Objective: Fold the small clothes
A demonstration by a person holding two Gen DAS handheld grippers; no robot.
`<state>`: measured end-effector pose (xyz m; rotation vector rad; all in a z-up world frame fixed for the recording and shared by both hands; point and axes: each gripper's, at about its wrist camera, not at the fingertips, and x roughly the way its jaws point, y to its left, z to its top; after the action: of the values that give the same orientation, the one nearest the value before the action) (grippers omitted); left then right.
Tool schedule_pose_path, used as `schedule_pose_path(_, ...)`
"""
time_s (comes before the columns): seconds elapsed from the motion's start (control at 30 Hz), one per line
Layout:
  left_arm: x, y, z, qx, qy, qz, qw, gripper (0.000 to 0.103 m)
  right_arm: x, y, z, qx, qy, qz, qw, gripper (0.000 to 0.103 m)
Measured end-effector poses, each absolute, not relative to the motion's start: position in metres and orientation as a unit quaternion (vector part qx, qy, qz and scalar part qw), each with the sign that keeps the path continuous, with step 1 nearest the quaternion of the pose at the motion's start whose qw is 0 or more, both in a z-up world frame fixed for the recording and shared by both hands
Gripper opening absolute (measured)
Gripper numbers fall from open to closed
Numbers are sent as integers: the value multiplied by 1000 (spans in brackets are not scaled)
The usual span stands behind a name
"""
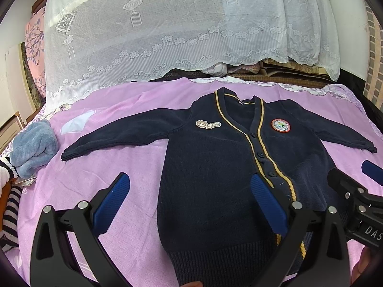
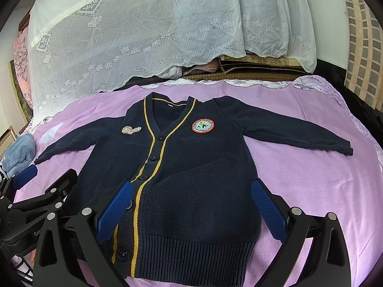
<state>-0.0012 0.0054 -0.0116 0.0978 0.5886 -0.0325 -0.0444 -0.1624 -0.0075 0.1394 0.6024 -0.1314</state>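
A small navy knit cardigan (image 1: 215,167) with yellow trim, a round red badge and a cream patch lies flat, front up and buttoned, on a purple sheet (image 1: 119,124); both sleeves are spread out sideways. It also shows in the right wrist view (image 2: 191,167). My left gripper (image 1: 189,181) is open and empty, above the cardigan's lower left part near the hem. My right gripper (image 2: 191,186) is open and empty, above the lower right part; it also shows at the right edge of the left wrist view (image 1: 352,174). The left gripper appears at the left of the right wrist view (image 2: 45,172).
A light blue fluffy garment (image 1: 33,148) lies at the sheet's left edge, with striped clothing (image 1: 9,212) below it. A white lace cloth (image 1: 167,31) covers a pile behind the sheet. A checked cloth (image 2: 361,55) hangs at the right.
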Motion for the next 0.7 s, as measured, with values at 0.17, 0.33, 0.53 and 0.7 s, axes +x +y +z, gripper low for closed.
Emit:
schedule_pose_path(0.17, -1, 5, -11, 48, 290, -16, 956, 99, -44, -163, -8, 69, 296, -65, 950, 100)
schedule_pose_path(0.33, -1, 6, -11, 48, 290, -16, 956, 99, -45, -162, -12, 71, 297, -65, 950, 100)
schedule_pose_path(0.53, -1, 6, -11, 48, 291, -16, 955, 99, -44, -162, -15, 73, 300, -65, 949, 100)
schedule_pose_path(0.7, -1, 6, -11, 49, 291, -16, 955, 99, -44, -162, -17, 73, 301, -64, 949, 100)
